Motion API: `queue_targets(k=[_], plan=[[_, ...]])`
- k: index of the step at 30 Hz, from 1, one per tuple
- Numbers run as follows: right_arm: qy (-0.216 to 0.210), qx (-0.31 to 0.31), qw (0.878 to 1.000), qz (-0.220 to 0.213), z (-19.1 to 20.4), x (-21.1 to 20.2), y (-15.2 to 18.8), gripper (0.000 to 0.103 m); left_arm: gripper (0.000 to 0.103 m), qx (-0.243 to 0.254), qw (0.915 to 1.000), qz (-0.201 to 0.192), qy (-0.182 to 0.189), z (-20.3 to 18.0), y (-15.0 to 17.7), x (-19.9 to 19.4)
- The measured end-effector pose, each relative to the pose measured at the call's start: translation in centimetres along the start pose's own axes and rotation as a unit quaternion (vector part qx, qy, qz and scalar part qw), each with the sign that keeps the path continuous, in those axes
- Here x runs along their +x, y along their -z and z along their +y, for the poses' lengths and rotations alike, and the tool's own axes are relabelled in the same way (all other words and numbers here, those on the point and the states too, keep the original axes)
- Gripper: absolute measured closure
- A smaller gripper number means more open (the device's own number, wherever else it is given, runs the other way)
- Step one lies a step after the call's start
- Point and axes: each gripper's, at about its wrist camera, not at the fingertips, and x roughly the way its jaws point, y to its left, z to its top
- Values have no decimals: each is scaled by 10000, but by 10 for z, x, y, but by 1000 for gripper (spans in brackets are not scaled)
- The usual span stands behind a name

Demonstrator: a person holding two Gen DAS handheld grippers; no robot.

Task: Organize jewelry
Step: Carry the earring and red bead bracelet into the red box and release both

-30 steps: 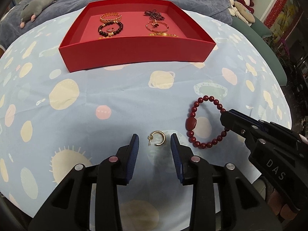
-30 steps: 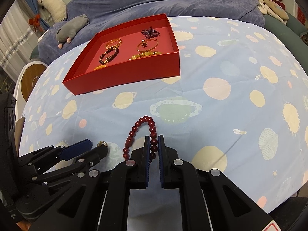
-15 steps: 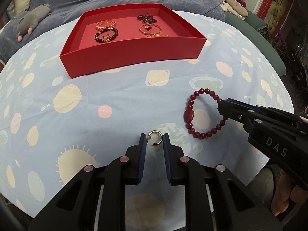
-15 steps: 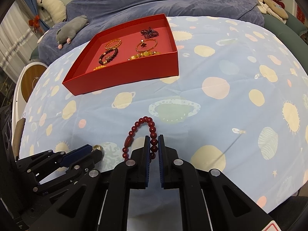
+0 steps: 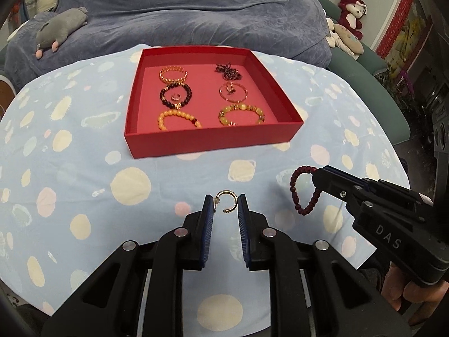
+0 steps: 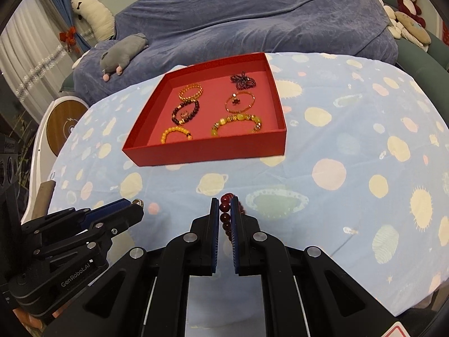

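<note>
surface (image 5: 84, 174): round, under pale blue planet-print cloth | on it: red tray (image 5: 213, 140), centred toward far edge, holding bracelets

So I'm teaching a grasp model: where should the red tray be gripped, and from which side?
Grip the red tray by its near wall, coming from the front with one finger inside and one outside. That wall is thin, upright and straight, and faces both grippers. The yellow bead bracelet lies close behind it, so take a bare stretch near a corner.
</note>
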Motion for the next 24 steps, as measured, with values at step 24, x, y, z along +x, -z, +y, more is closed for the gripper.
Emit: queue_targets(k=[24], plan=[[-397,-164,9990,94,18,113,-139,96,86,4,9994,16,-345,45,-147,95]])
